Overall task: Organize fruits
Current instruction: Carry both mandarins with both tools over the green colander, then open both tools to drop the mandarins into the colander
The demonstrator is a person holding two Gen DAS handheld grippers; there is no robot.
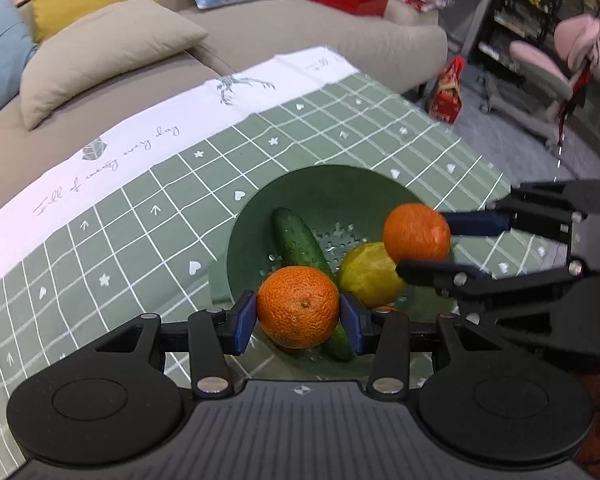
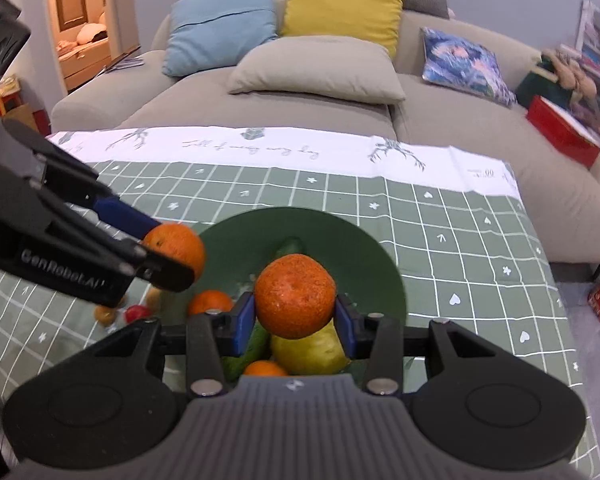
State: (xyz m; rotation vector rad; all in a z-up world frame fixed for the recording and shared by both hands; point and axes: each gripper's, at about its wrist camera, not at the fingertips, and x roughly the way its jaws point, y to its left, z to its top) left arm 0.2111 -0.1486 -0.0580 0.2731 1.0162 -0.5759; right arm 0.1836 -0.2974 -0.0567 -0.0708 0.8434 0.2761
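Both round, dimpled oranges sit clamped above the perforated colander [image 1: 260, 216].

The right gripper [image 2: 295, 319] clamps a round orange tangerine [image 2: 295, 296] above a green plastic colander bowl [image 2: 364, 252] holding a yellow lemon [image 2: 306, 354].

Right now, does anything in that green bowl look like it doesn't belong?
Yes: a cucumber lies in the green bowl beside a lemon, though the job is sorting fruit. Nothing looks spilled or damaged. Each gripper, left and right, holds an orange over the bowl.
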